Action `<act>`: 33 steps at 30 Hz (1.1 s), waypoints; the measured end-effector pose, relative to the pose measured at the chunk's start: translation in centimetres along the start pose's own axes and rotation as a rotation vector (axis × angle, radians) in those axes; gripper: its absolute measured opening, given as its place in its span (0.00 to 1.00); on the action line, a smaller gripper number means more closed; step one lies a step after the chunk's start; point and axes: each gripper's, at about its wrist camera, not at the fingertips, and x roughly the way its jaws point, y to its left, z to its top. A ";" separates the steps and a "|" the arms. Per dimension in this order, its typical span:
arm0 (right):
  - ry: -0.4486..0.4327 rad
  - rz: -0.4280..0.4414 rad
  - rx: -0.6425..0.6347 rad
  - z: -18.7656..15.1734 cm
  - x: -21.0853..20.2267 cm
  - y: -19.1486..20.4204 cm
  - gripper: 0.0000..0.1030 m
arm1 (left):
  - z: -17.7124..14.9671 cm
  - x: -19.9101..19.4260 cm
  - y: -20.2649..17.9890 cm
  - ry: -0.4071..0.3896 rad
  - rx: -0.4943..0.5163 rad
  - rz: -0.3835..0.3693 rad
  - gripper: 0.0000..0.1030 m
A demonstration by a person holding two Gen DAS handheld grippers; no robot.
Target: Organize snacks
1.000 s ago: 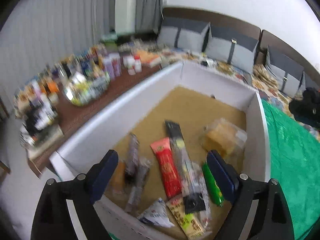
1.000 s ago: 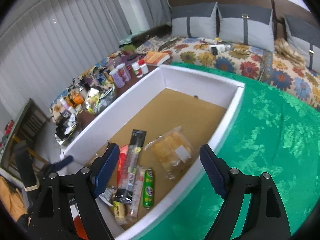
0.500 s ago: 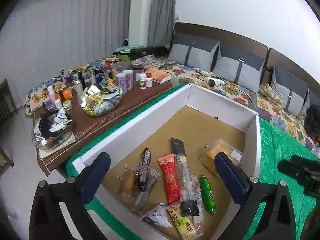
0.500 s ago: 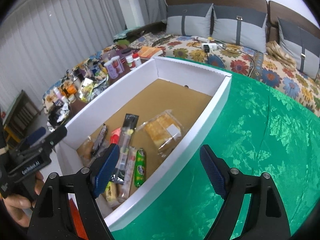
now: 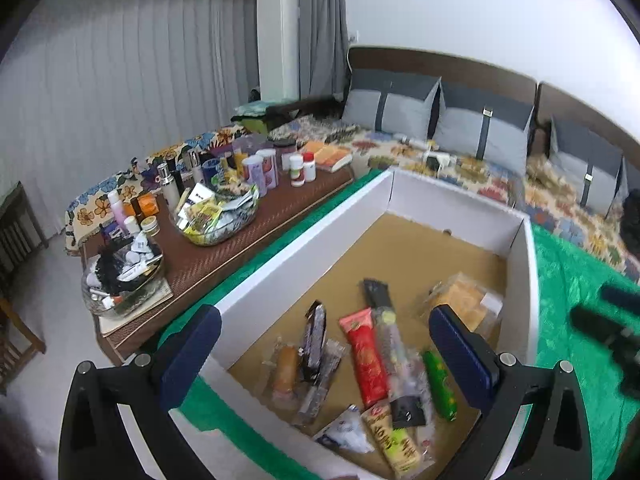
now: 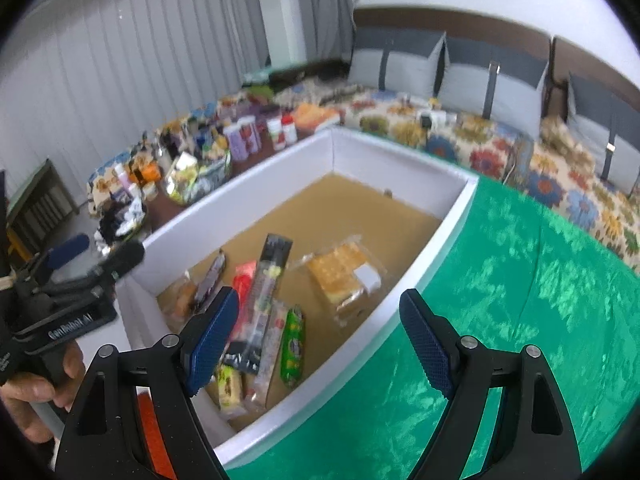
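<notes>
A white cardboard box (image 5: 524, 280) with a brown floor holds several snacks: a red packet (image 5: 365, 356), a long black stick packet (image 5: 378, 300), a green packet (image 5: 439, 384), a clear pack of yellow cakes (image 5: 464, 304) and a dark bar (image 5: 314, 332). The same box (image 6: 452, 220), cakes (image 6: 340, 276) and green packet (image 6: 293, 344) show in the right wrist view. My left gripper (image 5: 328, 356) is open and empty above the box's near end. My right gripper (image 6: 320, 336) is open and empty over the box's right wall.
A green cloth (image 6: 520, 320) covers the table under the box. A brown side table (image 5: 208, 256) to the left carries bottles, jars and glass bowls of small items. A sofa with a floral cover (image 5: 480, 176) and grey cushions stands behind.
Both grippers have pulled back and risen from the box, so more of the room shows. The left gripper now appears in the right wrist view at the left edge. Both stay open.
</notes>
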 end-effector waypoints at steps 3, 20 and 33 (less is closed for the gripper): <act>-0.075 -0.025 -0.019 0.0 -1.0 0.4 0.90 | -0.2 -0.3 -0.2 -0.016 0.024 -0.002 1.00; 0.079 -0.063 -0.051 1.2 1.2 1.7 0.90 | 0.9 0.6 0.0 0.102 0.024 0.034 1.00; 0.111 -0.056 -0.058 1.1 2.2 2.3 0.90 | 1.0 1.5 0.7 0.118 -0.010 0.029 1.00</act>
